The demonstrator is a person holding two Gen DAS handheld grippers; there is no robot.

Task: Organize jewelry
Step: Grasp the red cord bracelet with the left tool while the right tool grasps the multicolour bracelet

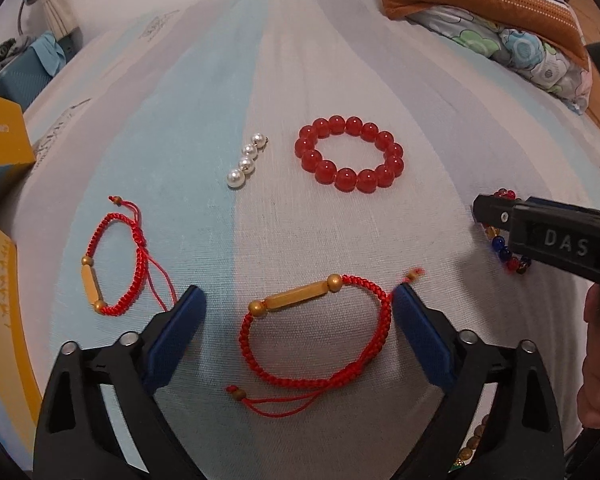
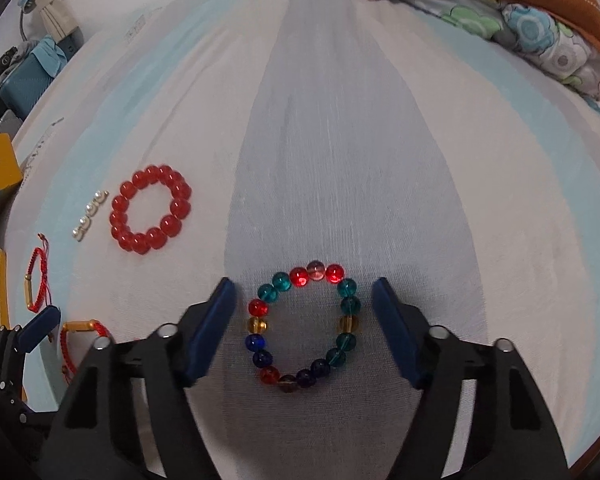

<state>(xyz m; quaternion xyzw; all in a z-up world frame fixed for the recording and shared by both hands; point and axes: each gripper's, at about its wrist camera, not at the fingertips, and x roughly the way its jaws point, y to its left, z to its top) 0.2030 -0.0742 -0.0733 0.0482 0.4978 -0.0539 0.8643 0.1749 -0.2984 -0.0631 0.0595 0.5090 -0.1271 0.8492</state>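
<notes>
The left gripper (image 1: 296, 308) stands open astride a red cord bracelet (image 1: 316, 340), pads clear of it; its gold tube bead runs crosswise between the fingers, tails trailing toward the camera. Taking the red bead bracelet (image 1: 350, 153) as landmark: pearls (image 1: 247, 161) lie just left (string pointing away), a second cord bracelet (image 1: 114, 258) further left and nearer. The right gripper (image 2: 304, 304), open, untouching, brackets the multicoloured bead bracelet (image 2: 306, 328), right of the landmark. Bare bedsheet (image 2: 340, 140) lies beyond.
</notes>
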